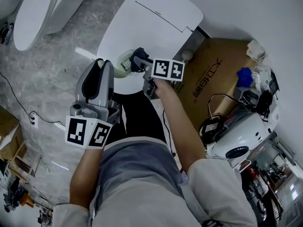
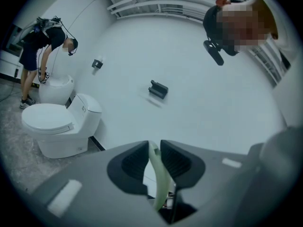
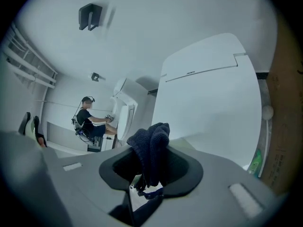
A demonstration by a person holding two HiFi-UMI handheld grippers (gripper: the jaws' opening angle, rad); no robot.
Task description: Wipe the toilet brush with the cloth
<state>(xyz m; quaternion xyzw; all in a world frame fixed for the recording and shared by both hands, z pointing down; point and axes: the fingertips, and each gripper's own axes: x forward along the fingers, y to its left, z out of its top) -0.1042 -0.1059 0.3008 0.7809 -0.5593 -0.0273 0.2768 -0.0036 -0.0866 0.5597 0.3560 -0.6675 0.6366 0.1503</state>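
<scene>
One slim, pale green toilet brush (image 2: 157, 174) runs between the jaws of the left gripper (image 2: 154, 148), which are pressed in on it from both sides; the left gripper view shows the stem curving down from the jaw tips toward the gripper's body. In the head view the brush's pale end juts out just past the left gripper's tips, on the side facing the right gripper. The cloth (image 3: 151, 150), dark blue and bunched, is pinched between the jaws of the right gripper (image 3: 152, 162), with a fold bulging above the jaw tips and a thinner tail hanging below them. Seen from the head view, the cloth lies right beside the brush's pale end, but I cannot tell whether the two touch. Both grippers are held close together over the front edge of a white toilet (image 1: 151, 18), whose lid is shut and which spreads out beyond the jaw tips. Beyond the right gripper's outer side stands a brown cardboard box (image 1: 213, 74) with a small blue object (image 1: 244, 77) on it, and nearer the person a rounded white device (image 1: 241, 134) amid black cables. Well off past the left gripper's outer side sits another white toilet (image 2: 57, 126) on the grey marbled floor (image 1: 57, 74), and behind it a second person (image 2: 40, 46) bends over a further one.
</scene>
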